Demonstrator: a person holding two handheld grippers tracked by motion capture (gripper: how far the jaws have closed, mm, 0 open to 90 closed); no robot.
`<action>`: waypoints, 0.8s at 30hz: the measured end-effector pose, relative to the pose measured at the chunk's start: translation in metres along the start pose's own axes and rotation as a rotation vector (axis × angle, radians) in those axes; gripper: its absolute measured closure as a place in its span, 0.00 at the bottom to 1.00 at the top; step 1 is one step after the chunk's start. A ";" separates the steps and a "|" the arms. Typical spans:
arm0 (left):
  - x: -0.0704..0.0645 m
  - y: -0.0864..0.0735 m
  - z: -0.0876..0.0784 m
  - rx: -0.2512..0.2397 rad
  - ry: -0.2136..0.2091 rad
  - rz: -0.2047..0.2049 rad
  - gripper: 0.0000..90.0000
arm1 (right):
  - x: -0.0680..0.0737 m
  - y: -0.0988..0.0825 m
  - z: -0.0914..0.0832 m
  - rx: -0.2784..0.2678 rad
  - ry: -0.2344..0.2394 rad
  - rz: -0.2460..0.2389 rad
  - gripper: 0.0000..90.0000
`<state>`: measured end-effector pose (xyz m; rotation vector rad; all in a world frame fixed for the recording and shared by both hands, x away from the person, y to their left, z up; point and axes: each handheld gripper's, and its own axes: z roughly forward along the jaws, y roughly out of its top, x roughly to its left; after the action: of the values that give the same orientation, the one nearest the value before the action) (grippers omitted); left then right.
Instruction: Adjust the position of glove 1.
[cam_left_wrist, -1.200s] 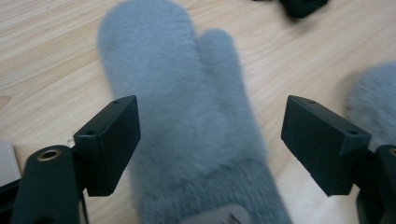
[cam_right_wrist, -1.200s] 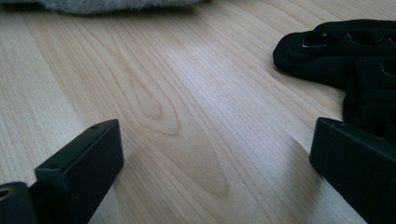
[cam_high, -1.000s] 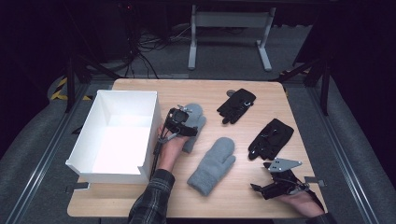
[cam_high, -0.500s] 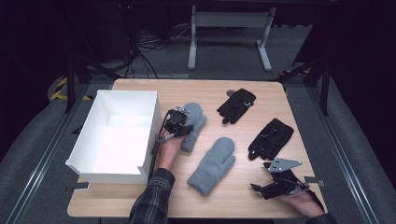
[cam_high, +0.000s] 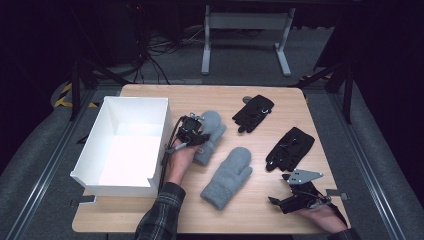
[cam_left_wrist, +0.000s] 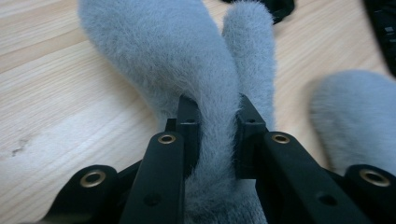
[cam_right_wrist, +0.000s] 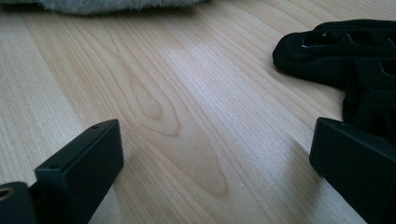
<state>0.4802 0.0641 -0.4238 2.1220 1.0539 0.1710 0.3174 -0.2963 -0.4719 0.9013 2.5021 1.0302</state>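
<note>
Your left gripper had just been closing and now pinched the grey mitten lying on the surface beside the white box, ready for lifting, while your right gripper rested wide open.

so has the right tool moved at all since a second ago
No. The right tool sits at the same spot near the table's front edge, below the black glove.

The left gripper has just been closing its jaws, which now pinch grey fleece between them. The right gripper rests low at the near edge, jaws spread wide.
</note>
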 end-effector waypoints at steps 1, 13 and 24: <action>-0.004 0.001 -0.003 -0.003 -0.011 0.005 0.86 | 0.000 0.000 0.000 0.000 0.001 0.000 0.04; -0.040 -0.003 -0.035 0.013 -0.137 0.045 0.86 | 0.000 0.000 0.000 0.000 0.000 0.000 0.04; -0.083 -0.019 -0.053 0.039 -0.204 0.104 0.86 | 0.000 0.000 0.000 0.000 0.000 0.001 0.04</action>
<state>0.3921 0.0409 -0.3826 2.1782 0.8342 -0.0172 0.3174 -0.2963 -0.4719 0.9020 2.5020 1.0307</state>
